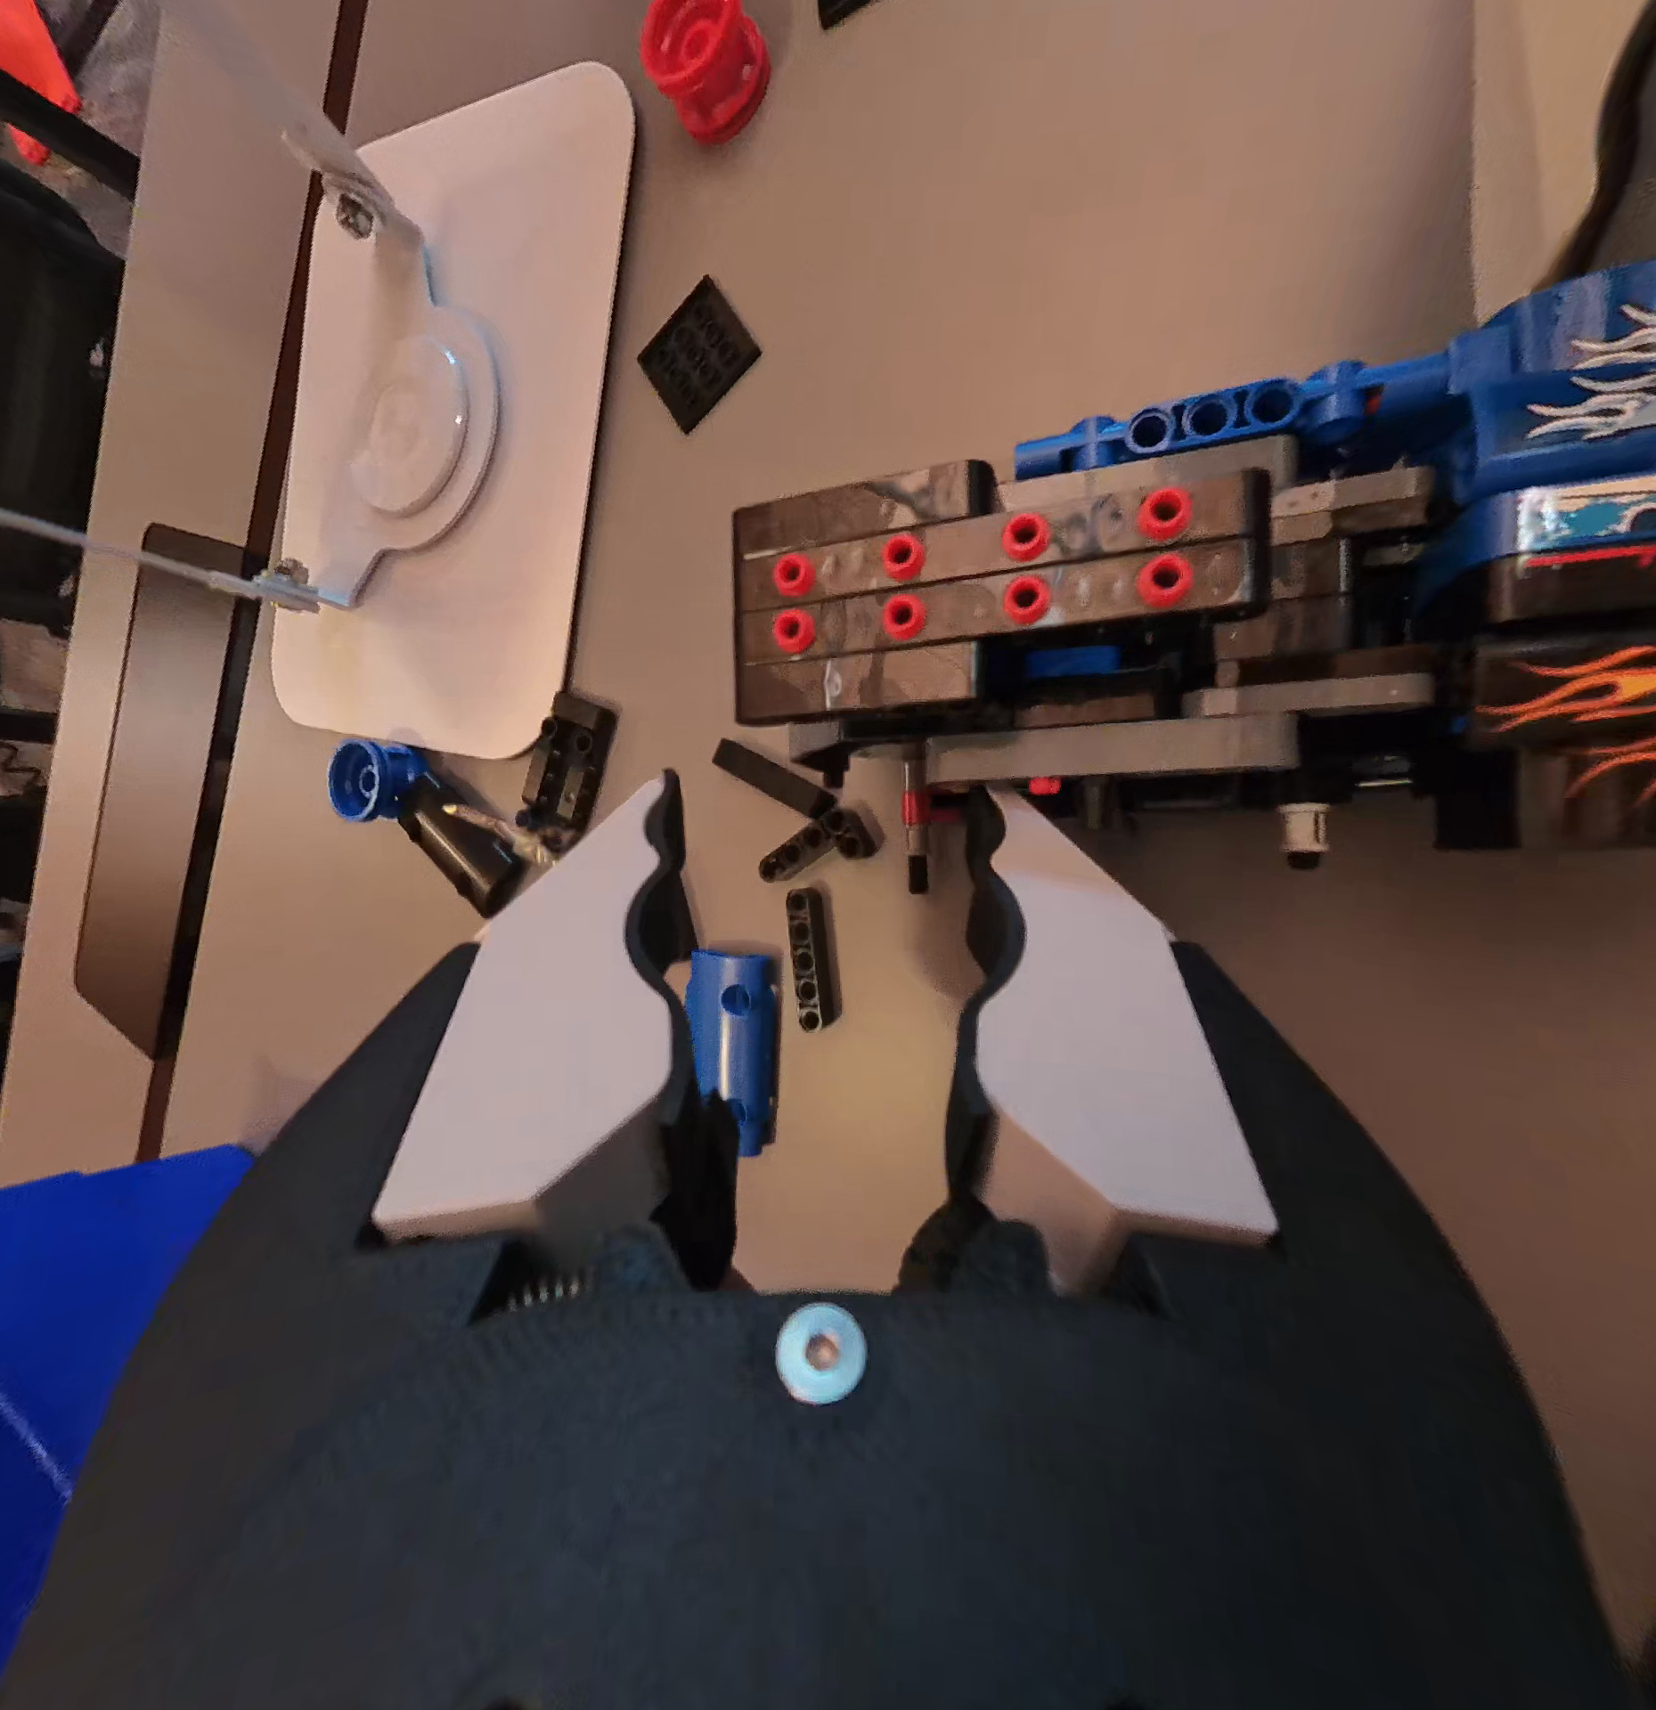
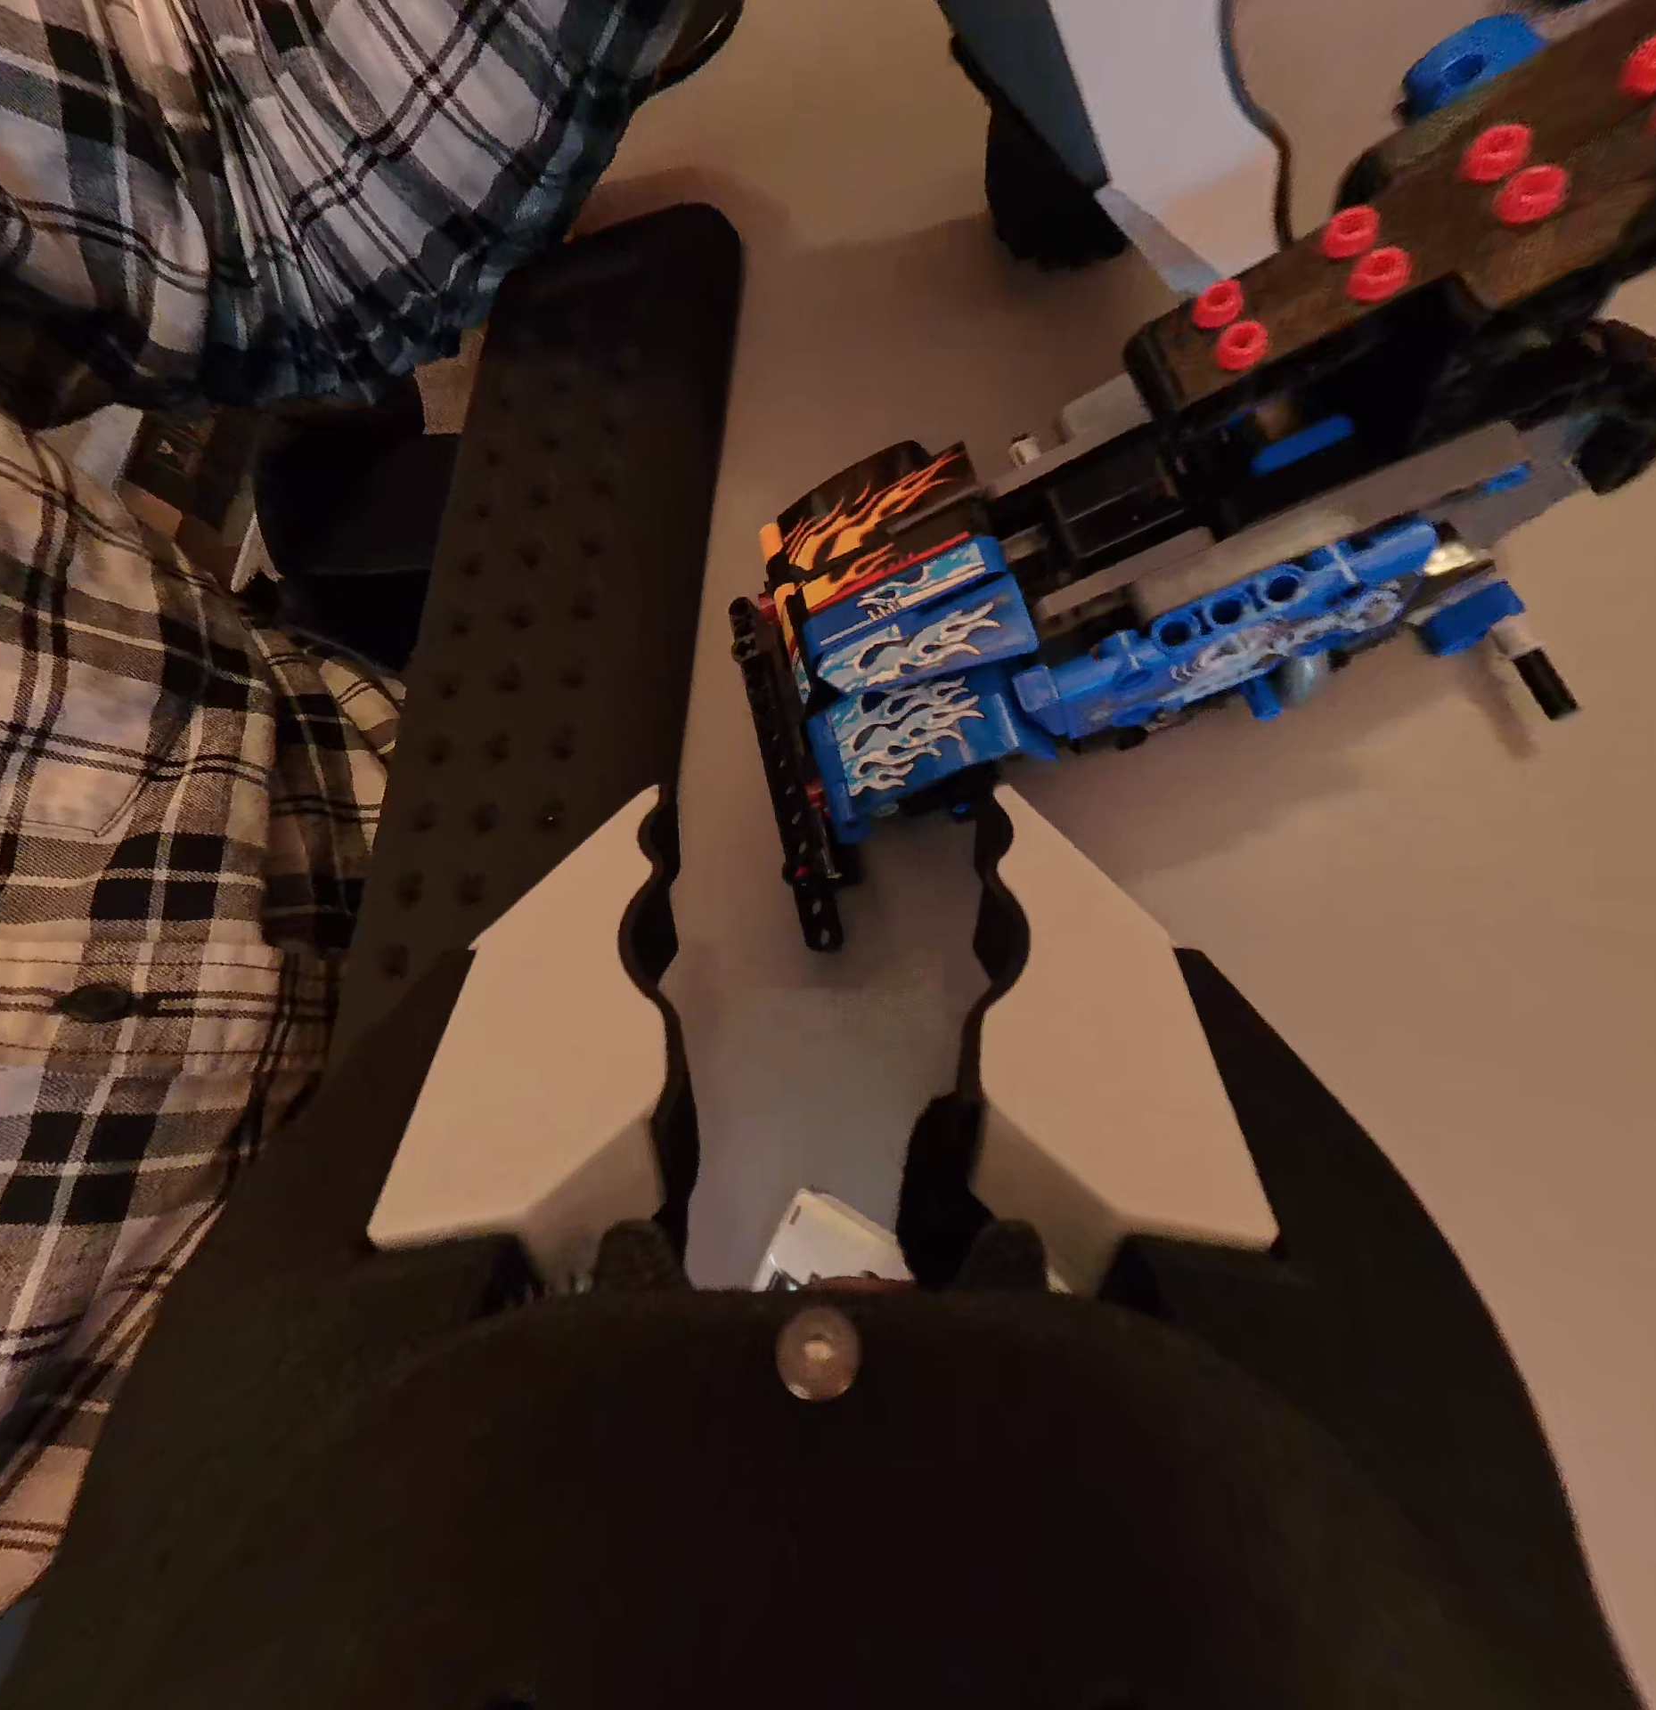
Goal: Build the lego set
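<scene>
The half-built lego vehicle [image 1: 1129, 601] lies on the table, black with red pins, blue panels and flame stickers. It also shows in the right wrist view [image 2: 1129, 592]. My left gripper [image 1: 828, 796] is open and empty, hovering over loose parts just in front of the vehicle: a blue cylinder piece [image 1: 733, 1036], a short black beam [image 1: 812, 958], an angled black beam [image 1: 819, 837] and a black slope piece [image 1: 773, 773]. My right gripper [image 2: 828, 805] is open and empty, its tips close to the vehicle's blue flame panels and a long black beam [image 2: 791, 777].
A red wheel hub [image 1: 705, 67], a black plate [image 1: 699, 352], a blue wheel hub [image 1: 366, 780] and black pieces [image 1: 569, 759] lie about. A white monitor stand base [image 1: 454, 416] is on the left. A black perforated slab [image 2: 546, 574] and a person's plaid shirt [image 2: 157, 648] are left of my right gripper. The black slope piece [image 1: 773, 773] lies some 5 centimeters from my left tips, 15 centimeters from my right tips.
</scene>
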A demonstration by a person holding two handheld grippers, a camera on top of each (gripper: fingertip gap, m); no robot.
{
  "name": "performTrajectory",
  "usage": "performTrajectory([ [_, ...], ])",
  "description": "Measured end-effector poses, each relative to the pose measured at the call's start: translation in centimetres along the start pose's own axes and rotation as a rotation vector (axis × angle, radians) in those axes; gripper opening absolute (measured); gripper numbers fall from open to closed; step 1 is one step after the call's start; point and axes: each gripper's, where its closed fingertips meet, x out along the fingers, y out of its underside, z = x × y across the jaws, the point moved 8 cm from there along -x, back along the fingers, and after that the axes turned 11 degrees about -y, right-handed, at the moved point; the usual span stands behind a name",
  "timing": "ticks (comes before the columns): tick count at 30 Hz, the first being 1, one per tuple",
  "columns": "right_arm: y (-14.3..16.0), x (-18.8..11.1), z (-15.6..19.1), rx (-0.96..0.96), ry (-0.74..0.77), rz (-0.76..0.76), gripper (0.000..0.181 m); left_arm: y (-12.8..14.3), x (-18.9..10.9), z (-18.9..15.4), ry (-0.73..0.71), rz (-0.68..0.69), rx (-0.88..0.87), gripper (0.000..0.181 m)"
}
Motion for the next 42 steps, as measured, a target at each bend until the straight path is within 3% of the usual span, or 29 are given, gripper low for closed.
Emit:
performTrajectory([
  [7, 0.3, -1.7, -0.8, 0.028, 0.018, -0.05, 0.061, 1.2, -1.6, 0.1, 0.029, -0.023, -0.14, 0.065],
  [17, -0.3, 1.7, 0.4, -0.011, -0.054, -0.02, 0.062, 1.1, -0.8, -1.1, 0.03, -0.017, -0.19, 0.05],
  [21, -0.6, 2.7, 1.0, -0.051, -0.062, -0.016, 0.063, 1.2, -0.5, -0.9, 0.015, -0.001, -0.193, 0.053],
  [33, -0.5, -0.5, -0.6, -0.033, 0.038, -0.095, 0.061, 1.9, -2.0, 0.1, -0.034, -0.018, -0.286, 0.054],
  [42, -0.2, -1.8, -1.8, -0.005, 0.094, -0.13, 0.059, 1.2, -4.3, -1.3, 0.061, -0.137, -0.399, 0.056],
])
